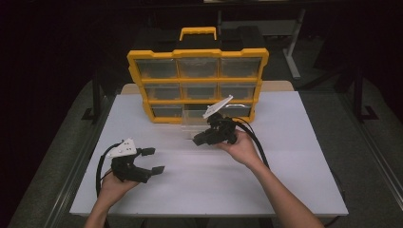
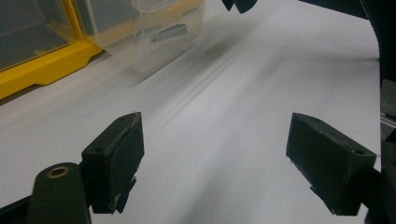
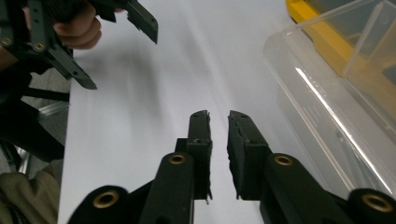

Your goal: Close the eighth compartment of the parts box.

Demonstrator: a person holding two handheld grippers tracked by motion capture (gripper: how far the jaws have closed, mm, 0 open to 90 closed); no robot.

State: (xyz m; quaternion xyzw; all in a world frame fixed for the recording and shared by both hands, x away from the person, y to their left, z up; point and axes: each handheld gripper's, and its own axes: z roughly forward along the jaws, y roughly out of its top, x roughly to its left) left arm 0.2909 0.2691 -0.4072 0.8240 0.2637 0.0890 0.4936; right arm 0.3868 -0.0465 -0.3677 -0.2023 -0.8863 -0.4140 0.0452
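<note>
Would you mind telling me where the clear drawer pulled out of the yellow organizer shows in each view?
High view: the clear drawer sits at centre, in front of the organizer's bottom row, just behind the right gripper.
Left gripper view: top, left of centre, on the table.
Right gripper view: right edge, beside the nearly closed jaws.
Shared landmark: the yellow organizer.

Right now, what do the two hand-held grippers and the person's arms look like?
Both the left gripper and right gripper are black, two-jawed, each topped by a pale grey three-cornered plate. Blocky black pads end the jaws; brass-coloured rivets mark the linkages. A black cable trails from each. The forearms are bare, no sleeves.
</note>
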